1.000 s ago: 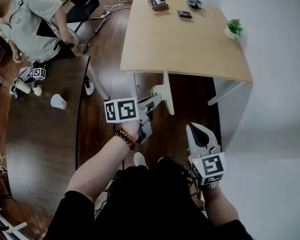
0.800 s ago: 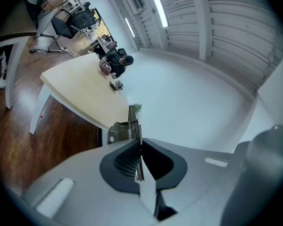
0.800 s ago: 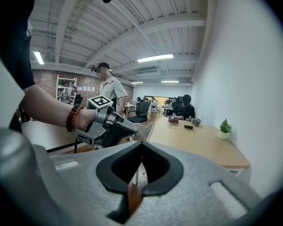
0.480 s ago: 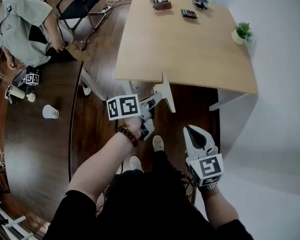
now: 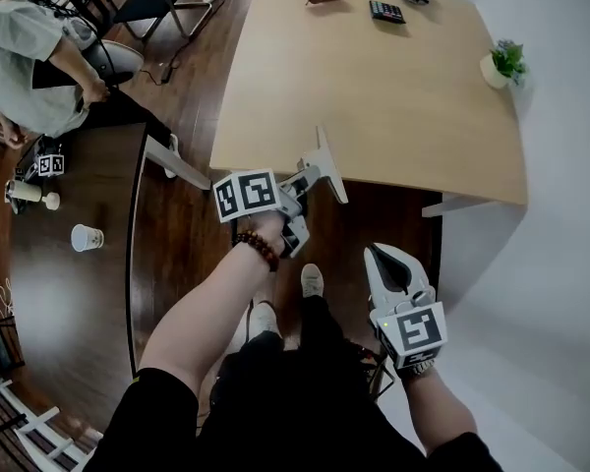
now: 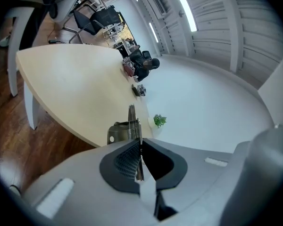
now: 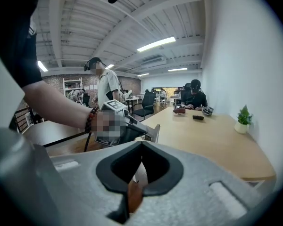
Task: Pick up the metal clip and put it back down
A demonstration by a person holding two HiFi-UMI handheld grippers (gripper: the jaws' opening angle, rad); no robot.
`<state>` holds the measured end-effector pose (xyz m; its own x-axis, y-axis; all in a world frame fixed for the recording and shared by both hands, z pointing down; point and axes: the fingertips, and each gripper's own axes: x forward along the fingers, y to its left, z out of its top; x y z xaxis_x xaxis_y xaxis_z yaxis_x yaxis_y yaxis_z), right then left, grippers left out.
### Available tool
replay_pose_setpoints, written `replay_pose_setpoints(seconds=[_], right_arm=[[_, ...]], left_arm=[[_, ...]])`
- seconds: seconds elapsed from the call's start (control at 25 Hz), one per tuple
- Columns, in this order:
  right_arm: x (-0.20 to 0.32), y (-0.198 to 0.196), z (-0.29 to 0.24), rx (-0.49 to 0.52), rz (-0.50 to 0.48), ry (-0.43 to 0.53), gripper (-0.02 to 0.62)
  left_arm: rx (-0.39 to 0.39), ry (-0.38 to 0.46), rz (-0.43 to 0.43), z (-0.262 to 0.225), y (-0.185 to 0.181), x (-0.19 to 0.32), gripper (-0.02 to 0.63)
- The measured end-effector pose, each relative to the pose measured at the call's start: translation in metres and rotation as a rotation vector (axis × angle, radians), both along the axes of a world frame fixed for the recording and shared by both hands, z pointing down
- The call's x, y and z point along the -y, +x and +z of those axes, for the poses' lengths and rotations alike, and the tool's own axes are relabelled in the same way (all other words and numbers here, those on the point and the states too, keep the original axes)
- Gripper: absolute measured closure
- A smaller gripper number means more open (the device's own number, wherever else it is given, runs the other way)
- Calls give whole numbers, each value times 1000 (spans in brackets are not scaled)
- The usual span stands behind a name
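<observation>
In front of the body, over the dark floor (image 5: 177, 254), the clip (image 5: 324, 165) is held in the air by the left gripper (image 5: 303, 183). Its jaws are clamped on the thin metal, which sticks out past the tips.

Compared with a second ago, the table (image 5: 374, 87) is seen nearer in the head view. Its near edge is now overlapped by the clip, where before the clip was seen below that edge against the floor. The left gripper is also carried a little higher and further forward, while the grip is unchanged. From this it is judged that the pick-up is done and that the clip is being brought to the table. The putting-down is not yet begun.

The left forearm (image 5: 216, 298) is stretched forward and slightly to the right, with a bead bracelet (image 5: 253, 247) at the wrist and the marker cube turned upward. The jaws are pointed at the table's near edge.

The right gripper (image 5: 383, 257) is kept low and close to the body on the right, pointed forward. Its jaws are closed, and nothing is seen between them.
</observation>
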<state>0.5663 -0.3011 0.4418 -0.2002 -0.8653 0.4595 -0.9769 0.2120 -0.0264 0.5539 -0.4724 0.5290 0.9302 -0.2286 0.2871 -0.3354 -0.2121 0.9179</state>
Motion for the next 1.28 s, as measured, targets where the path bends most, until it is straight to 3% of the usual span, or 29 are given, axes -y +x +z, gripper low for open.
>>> replay_pose_setpoints(seconds=[0.4,1.08,1.2,1.28], right_arm=[[21,38,36,39,15,-71,607],[23,39,52,68,30,-94,607],[24,38,50,68,24,-93,607],[24,38,50,59,19,-88,607]], left_arm=[[80,-38,-28,61,37,57,581],[153,-59,-44,96,35,79,575],[168,-61,-50,98,33,79,449],[194,-63,-59,102,27,78,433]])
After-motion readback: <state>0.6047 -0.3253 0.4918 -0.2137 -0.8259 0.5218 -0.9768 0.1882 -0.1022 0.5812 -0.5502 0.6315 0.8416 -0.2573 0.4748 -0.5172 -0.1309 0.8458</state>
